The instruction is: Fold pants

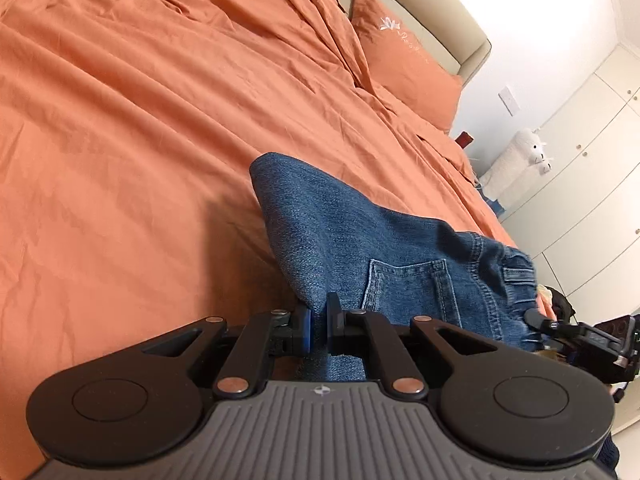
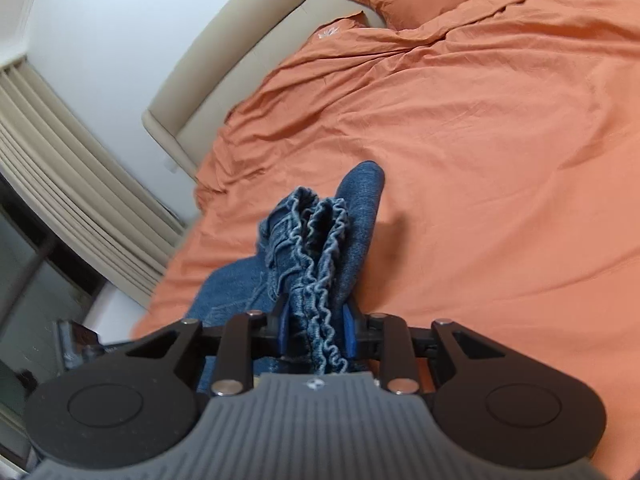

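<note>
Blue denim pants [image 1: 352, 240] are held up over an orange bed [image 1: 140, 128]. My left gripper [image 1: 319, 326] is shut on a fold of the denim, near the back pocket [image 1: 408, 292]. My right gripper [image 2: 316, 334] is shut on the bunched elastic waistband [image 2: 320, 264]. The right gripper also shows at the right edge of the left wrist view [image 1: 536, 318], at the waistband end. The pants [image 2: 360, 208] hang between both grippers, just above the sheet.
Orange pillows [image 1: 404, 60] lie against a beige headboard [image 1: 452, 12]. A white plush toy [image 1: 516, 160] and white cabinets [image 1: 592, 152] stand beyond the bed. A beige curtain [image 2: 60, 152] and a dark window [image 2: 24, 272] are beside the bed [image 2: 500, 140].
</note>
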A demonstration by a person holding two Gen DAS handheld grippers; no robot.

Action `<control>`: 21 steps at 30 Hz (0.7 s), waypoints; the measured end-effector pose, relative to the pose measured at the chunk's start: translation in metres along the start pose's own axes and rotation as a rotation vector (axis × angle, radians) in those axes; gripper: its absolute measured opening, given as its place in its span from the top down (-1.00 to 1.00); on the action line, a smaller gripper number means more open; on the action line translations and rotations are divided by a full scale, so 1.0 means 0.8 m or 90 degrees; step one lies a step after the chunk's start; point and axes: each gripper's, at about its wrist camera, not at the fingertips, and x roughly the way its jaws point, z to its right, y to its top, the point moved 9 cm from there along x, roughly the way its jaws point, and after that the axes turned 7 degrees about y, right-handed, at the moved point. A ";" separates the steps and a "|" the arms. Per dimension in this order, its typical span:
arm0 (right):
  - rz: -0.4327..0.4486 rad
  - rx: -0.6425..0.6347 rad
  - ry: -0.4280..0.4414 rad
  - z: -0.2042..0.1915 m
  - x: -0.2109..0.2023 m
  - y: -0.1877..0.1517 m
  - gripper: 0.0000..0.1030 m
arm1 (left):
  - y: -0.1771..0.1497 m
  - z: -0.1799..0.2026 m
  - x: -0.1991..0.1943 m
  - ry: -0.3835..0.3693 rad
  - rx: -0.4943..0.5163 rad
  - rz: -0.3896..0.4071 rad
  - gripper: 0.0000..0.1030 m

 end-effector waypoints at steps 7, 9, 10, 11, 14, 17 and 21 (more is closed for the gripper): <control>-0.043 0.009 -0.027 0.002 0.022 -0.012 0.58 | -0.003 -0.020 0.022 0.013 -0.029 -0.034 0.86; -0.053 0.043 -0.047 0.031 0.026 -0.016 0.57 | -0.005 -0.033 0.033 0.016 -0.064 -0.052 0.73; -0.058 0.068 -0.046 0.044 0.029 -0.017 0.57 | -0.006 -0.039 0.038 0.012 -0.082 -0.065 0.59; -0.060 0.088 -0.039 0.055 0.030 -0.017 0.56 | -0.008 -0.044 0.043 0.008 -0.093 -0.078 0.42; -0.074 0.140 -0.019 0.078 0.032 -0.024 0.34 | -0.013 -0.060 0.053 0.005 -0.119 -0.101 0.06; -0.089 0.179 -0.010 0.093 0.035 -0.033 0.18 | -0.019 -0.070 0.061 -0.024 -0.152 -0.122 -0.03; -0.097 0.245 0.021 0.109 0.045 -0.041 0.13 | -0.026 -0.073 0.071 -0.049 -0.180 -0.135 -0.01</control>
